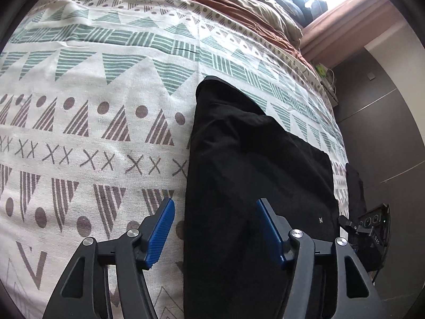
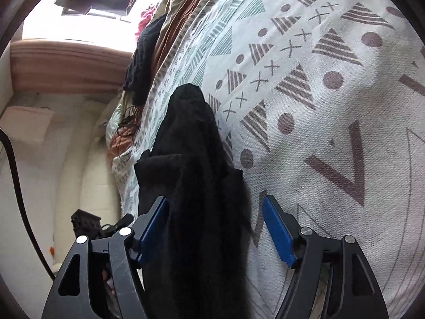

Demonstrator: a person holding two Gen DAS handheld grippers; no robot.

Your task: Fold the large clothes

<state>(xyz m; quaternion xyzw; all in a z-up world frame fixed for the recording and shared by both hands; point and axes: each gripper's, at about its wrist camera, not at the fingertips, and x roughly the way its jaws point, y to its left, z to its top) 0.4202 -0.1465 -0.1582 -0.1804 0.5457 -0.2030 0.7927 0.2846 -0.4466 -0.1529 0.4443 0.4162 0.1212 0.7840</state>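
A black garment lies folded into a long strip on the patterned bedspread, near the bed's right edge in the left wrist view. My left gripper hovers open over its near end. The left blue pad is over the bedspread and the right pad over the cloth, neither pressing. In the right wrist view the same black garment looks bunched and runs away along the bed's edge. My right gripper is open astride it, with cloth between the jaws. The left pad is close to the fabric and the right pad is clear of it.
Brown and tan bedding and a dark knitted item are heaped at the far end of the bed under a bright window. The mattress edge drops to a dark floor. A thin black cable lies by the pillows.
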